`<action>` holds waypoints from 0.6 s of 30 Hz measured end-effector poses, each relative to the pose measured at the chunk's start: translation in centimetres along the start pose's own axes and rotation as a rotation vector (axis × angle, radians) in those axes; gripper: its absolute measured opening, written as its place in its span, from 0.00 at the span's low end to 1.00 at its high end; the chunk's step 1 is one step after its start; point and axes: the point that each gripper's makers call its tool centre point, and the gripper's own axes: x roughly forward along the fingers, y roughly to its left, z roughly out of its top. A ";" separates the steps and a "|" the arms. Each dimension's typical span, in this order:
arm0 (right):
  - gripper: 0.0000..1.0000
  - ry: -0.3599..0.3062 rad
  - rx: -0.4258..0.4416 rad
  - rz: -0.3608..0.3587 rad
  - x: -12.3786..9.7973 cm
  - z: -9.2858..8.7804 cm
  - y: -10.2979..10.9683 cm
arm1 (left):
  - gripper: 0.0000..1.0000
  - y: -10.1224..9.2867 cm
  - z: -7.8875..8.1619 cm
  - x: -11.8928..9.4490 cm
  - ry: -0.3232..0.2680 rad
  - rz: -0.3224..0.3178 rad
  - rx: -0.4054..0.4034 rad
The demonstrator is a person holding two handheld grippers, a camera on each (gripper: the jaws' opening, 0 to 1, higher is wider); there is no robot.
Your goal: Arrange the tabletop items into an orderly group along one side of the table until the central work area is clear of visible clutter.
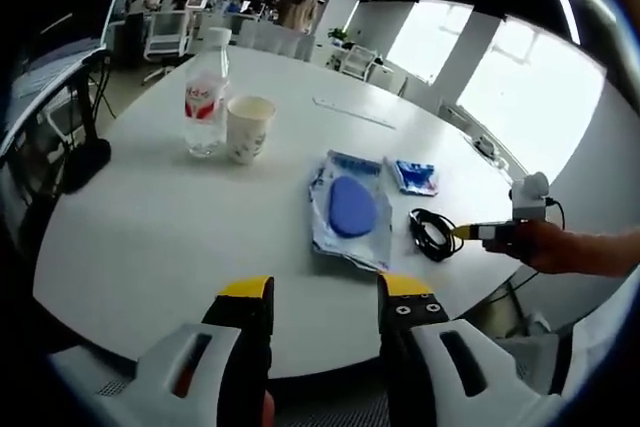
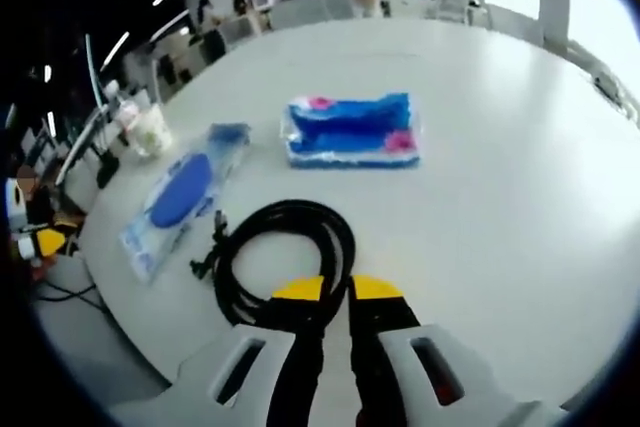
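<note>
- Table [image 1: 160,237]: big, white, round. Everything below placed rel. to the blue pouch.
- Blue pouch [image 1: 349,209]: flat clear pkg w/ blue oval inside, mid-table, front corner near the edge.
- Water bottle [image 1: 207,93] & paper cup [image 1: 247,129]: side by side, well apart from pouch, far side of table in left gripper view.
- Blue packet [image 2: 351,131]: smaller, just beside pouch, not touching.
- Black cable [image 2: 283,252]: coiled, near pouch's end by table edge.
- Right gripper [image 2: 336,290]: jaws nearly together, tips over the coil's near loop; looks pinched on the cable, but can't tell if it's truly gripped.
- Left gripper [image 1: 322,292]: jaws wide apart, nothing betw. them, hovering off the table edge short of pouch.
- Risks (my read): coil could unwind or drag if lifted by one loop, and snag the pouch; a loose end might sweep the packet.
- Hard to see: cable plug ends blurred; cup contents hidden; thin white strip [image 1: 353,112] beyond pouch, can't ID.
</note>
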 end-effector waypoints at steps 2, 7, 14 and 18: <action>0.05 0.003 -0.003 0.003 0.1 0.0 0.0 | 0.40 -0.2 -0.1 0.3 0.003 0.000 -0.003; 0.06 0.001 -0.013 0.018 0.2 0.4 0.1 | 0.40 -0.9 -0.2 0.9 0.011 -0.006 -0.004; 0.06 0.000 -0.053 0.045 0.5 1.3 0.1 | 0.39 -1.7 -0.4 2.2 0.023 -0.011 -0.014; 0.06 -0.004 -0.071 0.067 0.7 2.0 0.3 | 0.39 -2.2 -0.8 3.0 0.040 -0.021 -0.021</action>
